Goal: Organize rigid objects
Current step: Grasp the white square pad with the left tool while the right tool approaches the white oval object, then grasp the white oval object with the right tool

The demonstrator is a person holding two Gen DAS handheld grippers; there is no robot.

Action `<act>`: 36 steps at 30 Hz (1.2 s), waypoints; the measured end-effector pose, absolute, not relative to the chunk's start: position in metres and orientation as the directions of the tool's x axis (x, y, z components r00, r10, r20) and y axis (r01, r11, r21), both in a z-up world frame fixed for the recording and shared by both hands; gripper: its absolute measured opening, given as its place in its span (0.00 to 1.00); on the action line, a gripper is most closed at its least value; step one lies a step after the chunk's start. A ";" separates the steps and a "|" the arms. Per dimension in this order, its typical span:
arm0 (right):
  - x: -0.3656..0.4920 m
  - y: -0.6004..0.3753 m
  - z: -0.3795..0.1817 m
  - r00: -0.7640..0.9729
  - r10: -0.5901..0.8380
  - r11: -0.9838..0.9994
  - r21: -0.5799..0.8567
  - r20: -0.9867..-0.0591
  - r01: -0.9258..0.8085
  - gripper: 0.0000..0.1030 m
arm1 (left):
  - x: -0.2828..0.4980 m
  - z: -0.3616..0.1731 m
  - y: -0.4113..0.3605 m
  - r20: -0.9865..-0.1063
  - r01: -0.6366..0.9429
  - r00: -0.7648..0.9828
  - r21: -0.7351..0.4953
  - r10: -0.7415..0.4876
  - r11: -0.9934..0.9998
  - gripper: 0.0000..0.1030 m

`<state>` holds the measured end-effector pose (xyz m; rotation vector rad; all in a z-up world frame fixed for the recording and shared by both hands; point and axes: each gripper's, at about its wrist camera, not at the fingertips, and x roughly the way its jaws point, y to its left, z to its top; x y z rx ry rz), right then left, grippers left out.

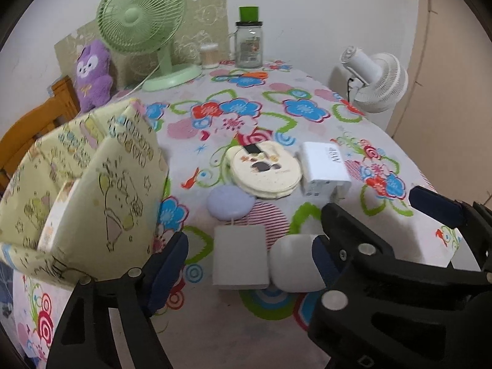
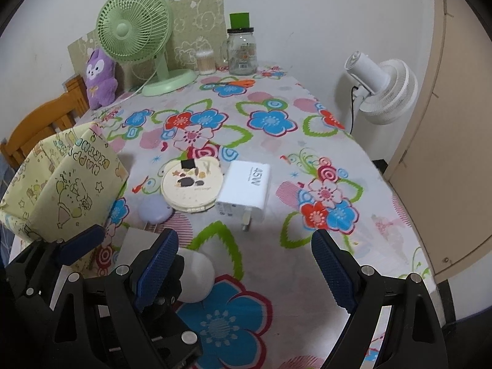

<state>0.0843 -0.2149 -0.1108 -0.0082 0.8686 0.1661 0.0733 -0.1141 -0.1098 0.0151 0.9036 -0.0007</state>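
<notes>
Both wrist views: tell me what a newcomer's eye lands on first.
The flowered tablecloth fills both views, bright and busy. At the back stands a green fan beside a purple plush, and a white fan sits off the table's right edge. Nearer, a round compact and a white charger lie side by side, with a yellow gift box at left.

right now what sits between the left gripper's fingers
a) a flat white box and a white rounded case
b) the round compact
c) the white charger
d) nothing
a, the flat white box and white rounded case lie side by side inside the left gripper.
</notes>
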 end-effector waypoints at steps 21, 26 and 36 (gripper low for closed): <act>0.082 -0.189 -0.124 0.615 0.139 0.986 0.052 -0.776 -0.157 0.88 | 0.066 -0.121 -0.089 -0.795 0.029 0.605 -0.039 -0.048 0.999 0.53; 0.086 -0.191 -0.131 0.607 0.111 0.989 0.027 -0.787 -0.146 0.88 | 0.074 -0.133 -0.086 -0.815 0.003 0.578 -0.035 -0.030 0.999 0.47; 0.088 -0.203 -0.137 0.589 0.113 0.992 0.062 -0.800 -0.107 0.88 | 0.076 -0.136 -0.098 -0.788 0.037 0.615 -0.005 -0.027 0.999 0.39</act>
